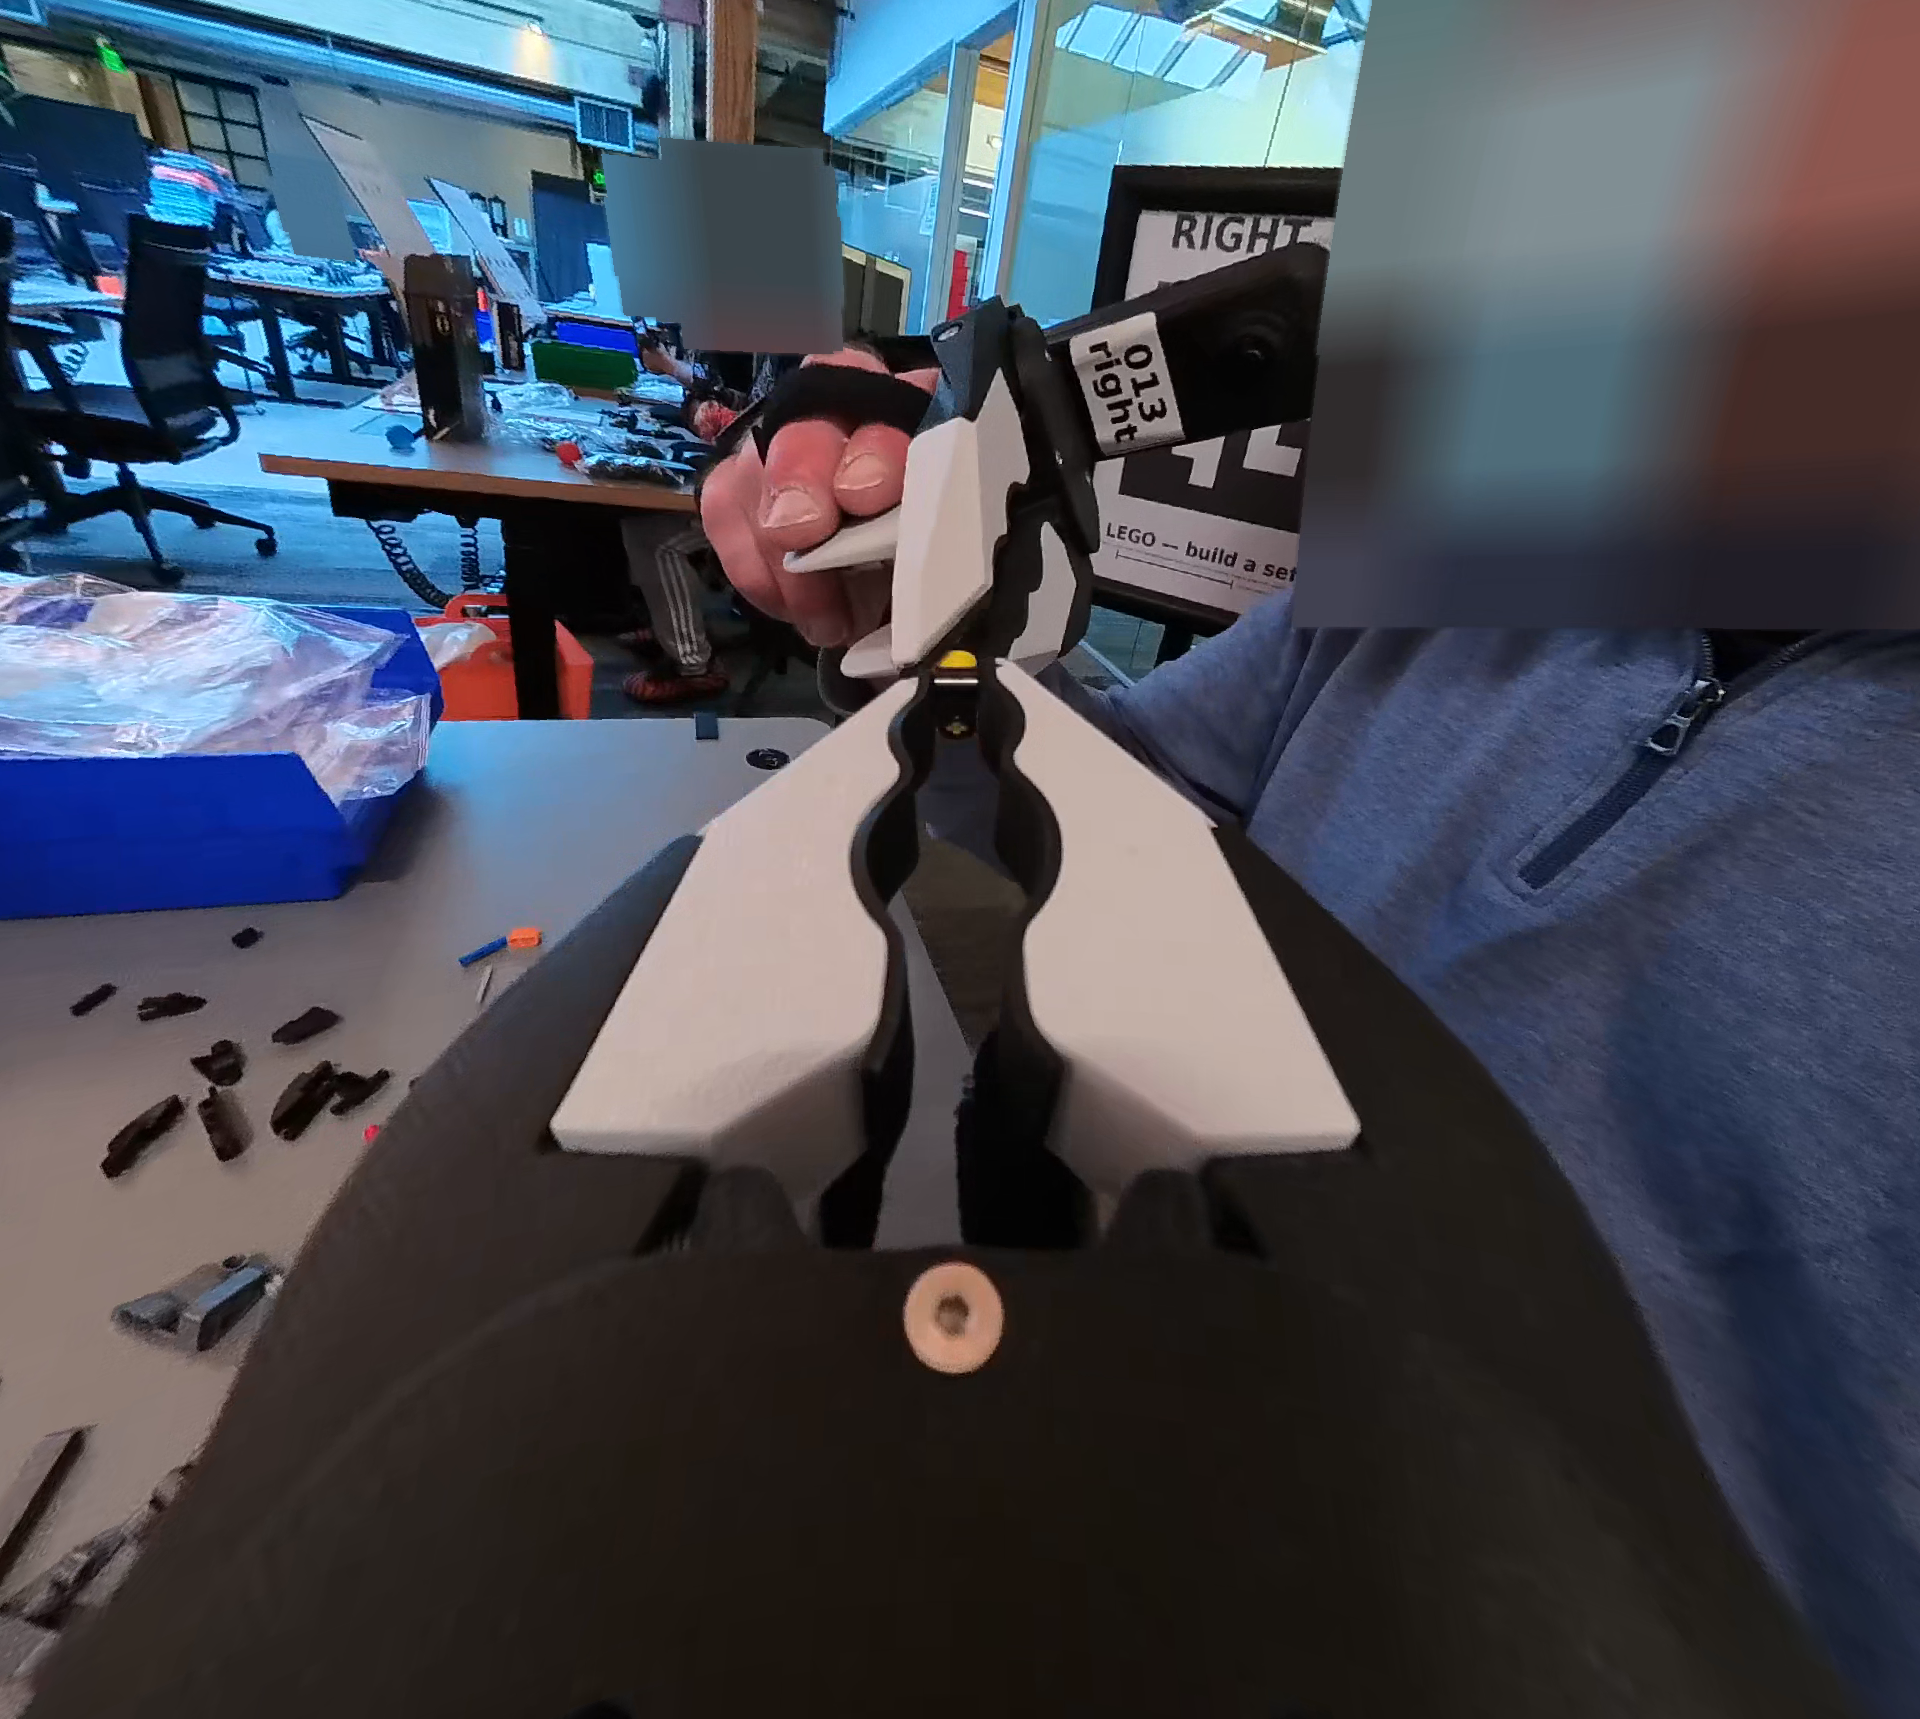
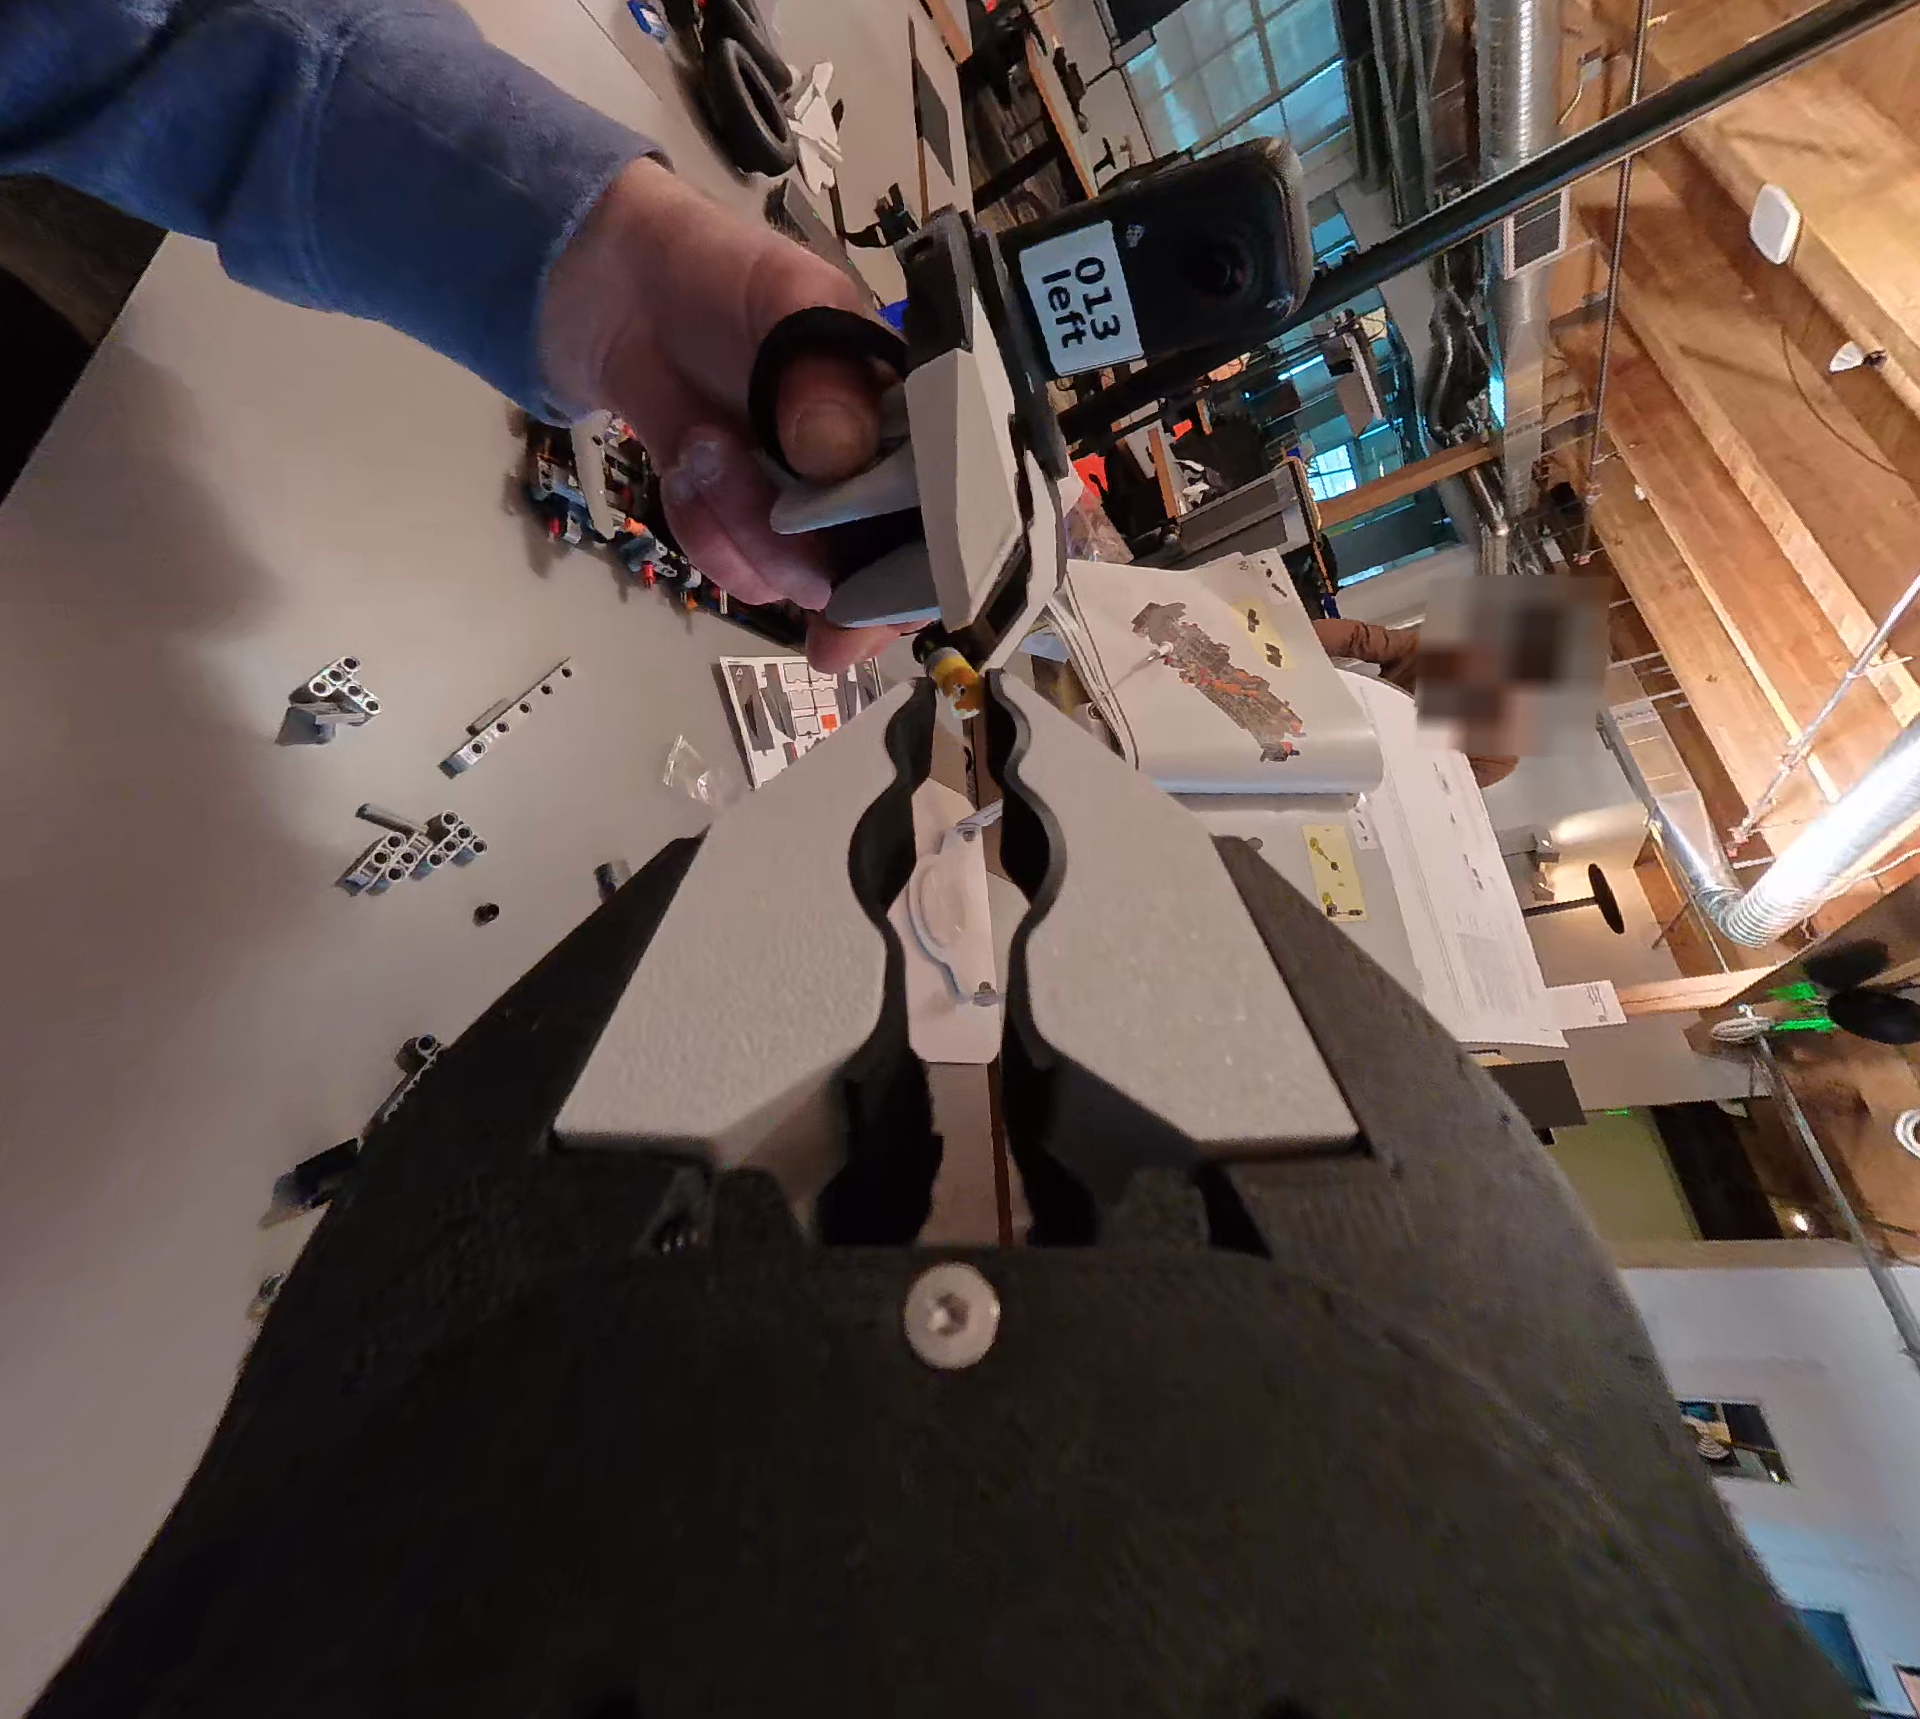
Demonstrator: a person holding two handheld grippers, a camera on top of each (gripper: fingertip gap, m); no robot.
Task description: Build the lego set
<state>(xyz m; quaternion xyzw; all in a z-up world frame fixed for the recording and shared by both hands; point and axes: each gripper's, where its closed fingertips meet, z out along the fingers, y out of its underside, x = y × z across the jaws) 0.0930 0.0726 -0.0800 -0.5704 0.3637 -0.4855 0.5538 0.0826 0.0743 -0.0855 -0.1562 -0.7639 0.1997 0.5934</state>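
Observation:
Both grippers are held tip to tip in the air above the grey table (image 1: 582,828). My left gripper (image 1: 954,695) is shut on a small black piece (image 1: 951,724). My right gripper (image 2: 961,695) is shut on a small yellow piece (image 2: 956,680). The two pieces touch at the fingertips. In the left wrist view the right gripper (image 1: 951,657) comes down from above with the yellow piece (image 1: 956,660). In the right wrist view the left gripper (image 2: 954,643) comes in from above. Most of both pieces is hidden by the fingers.
A blue bin (image 1: 177,838) of plastic bags stands at the left. Loose black pieces (image 1: 229,1098) and grey beams (image 2: 416,848) lie on the table. A part-built model (image 2: 603,485), a sticker sheet (image 2: 800,713) and an open instruction booklet (image 2: 1226,682) lie farther off. Only a small space, under 4 cm, lies between the two pairs of fingers.

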